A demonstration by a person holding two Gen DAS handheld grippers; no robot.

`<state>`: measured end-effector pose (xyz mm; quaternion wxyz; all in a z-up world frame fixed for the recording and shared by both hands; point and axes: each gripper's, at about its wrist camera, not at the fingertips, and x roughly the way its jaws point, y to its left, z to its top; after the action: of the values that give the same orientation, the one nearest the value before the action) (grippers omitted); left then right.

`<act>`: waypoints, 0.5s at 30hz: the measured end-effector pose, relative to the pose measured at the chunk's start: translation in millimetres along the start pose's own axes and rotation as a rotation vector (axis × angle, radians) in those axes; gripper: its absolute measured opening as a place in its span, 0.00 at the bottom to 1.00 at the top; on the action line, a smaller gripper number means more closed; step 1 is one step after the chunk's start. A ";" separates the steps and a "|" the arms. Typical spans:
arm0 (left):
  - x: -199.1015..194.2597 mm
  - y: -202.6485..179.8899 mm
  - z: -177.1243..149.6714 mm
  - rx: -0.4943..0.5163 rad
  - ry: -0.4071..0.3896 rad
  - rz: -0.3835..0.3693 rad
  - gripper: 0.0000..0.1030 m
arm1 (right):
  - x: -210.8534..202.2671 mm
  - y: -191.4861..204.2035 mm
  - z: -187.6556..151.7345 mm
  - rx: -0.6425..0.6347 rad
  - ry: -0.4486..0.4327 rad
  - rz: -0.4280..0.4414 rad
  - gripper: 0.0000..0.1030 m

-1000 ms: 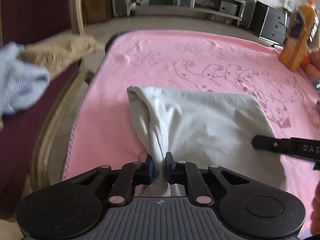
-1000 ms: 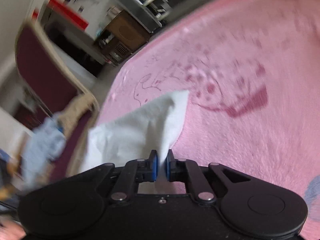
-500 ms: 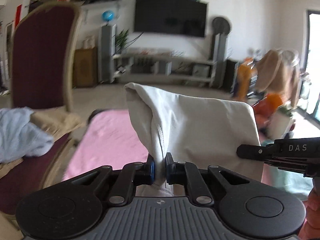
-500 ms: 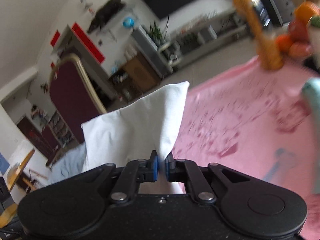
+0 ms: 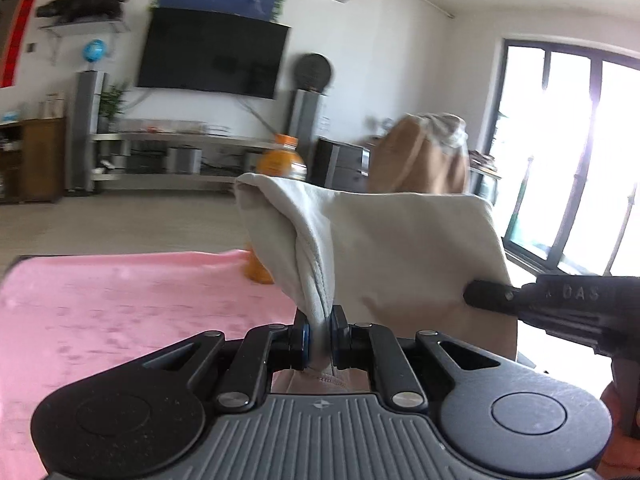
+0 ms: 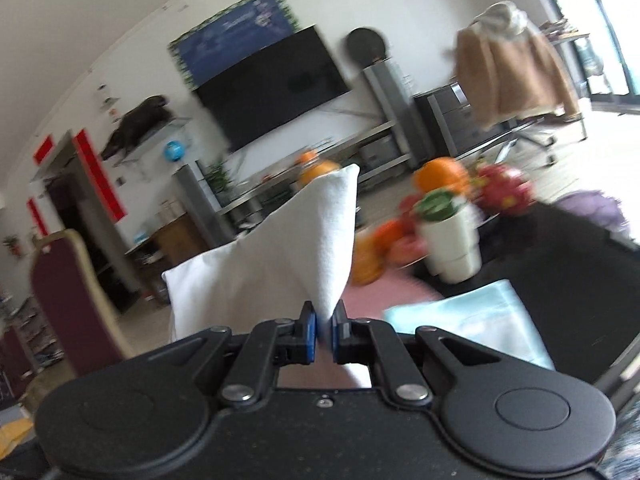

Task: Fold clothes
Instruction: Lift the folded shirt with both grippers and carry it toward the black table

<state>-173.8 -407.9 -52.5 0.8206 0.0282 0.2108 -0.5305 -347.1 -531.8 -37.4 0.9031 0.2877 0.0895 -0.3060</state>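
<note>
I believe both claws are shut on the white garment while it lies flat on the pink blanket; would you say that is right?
Not quite. Both the left claw and the right claw are shut on the white garment, but it does not lie flat on the pink blanket: it is held up in the air between them, as the left wrist view shows.

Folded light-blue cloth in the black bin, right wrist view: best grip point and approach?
Take the light-blue cloth at its near long edge, coming from above with one finger slid under. It lies flat and folded inside the black bin, so nothing sticks up to pinch. Both grippers are occupied, shut on the white garment.
</note>
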 end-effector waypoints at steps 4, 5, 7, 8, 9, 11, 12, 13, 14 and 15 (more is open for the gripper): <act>45.4 -23.0 -7.7 0.008 0.041 -0.017 0.09 | 9.3 -36.8 18.0 -0.003 -0.012 -0.065 0.07; 57.2 -25.5 -9.5 0.008 0.051 -0.011 0.09 | 14.7 -46.6 19.8 0.002 -0.007 -0.074 0.07; 77.6 -27.7 -12.8 0.006 0.072 0.007 0.09 | 27.1 -63.9 22.1 0.013 0.007 -0.086 0.07; 86.6 -27.2 -13.8 0.006 0.081 0.017 0.09 | 36.6 -72.7 22.3 0.026 0.015 -0.093 0.07; 94.7 -25.3 -14.3 0.007 0.089 0.026 0.09 | 46.1 -81.4 22.5 0.039 0.023 -0.100 0.07; 110.6 -21.9 -14.7 0.007 0.105 0.045 0.09 | 65.1 -93.1 21.8 0.057 0.037 -0.114 0.07; 116.9 -21.2 -14.6 0.005 0.111 0.053 0.09 | 74.5 -98.8 21.5 0.065 0.044 -0.120 0.07; 123.7 -21.7 -14.8 0.004 0.117 0.061 0.09 | 82.5 -101.5 20.5 0.066 0.042 -0.131 0.07; 133.2 -21.8 -15.3 0.005 0.125 0.073 0.09 | 90.4 -104.2 19.6 0.066 0.039 -0.141 0.07; 143.3 -20.2 -16.4 0.007 0.133 0.086 0.09 | 98.4 -106.9 18.6 0.067 0.037 -0.151 0.07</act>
<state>-146.9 -535.4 -117.8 0.8266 0.0752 0.2618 -0.4925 -333.6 -661.0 -105.1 0.8655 0.3157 0.1174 -0.3706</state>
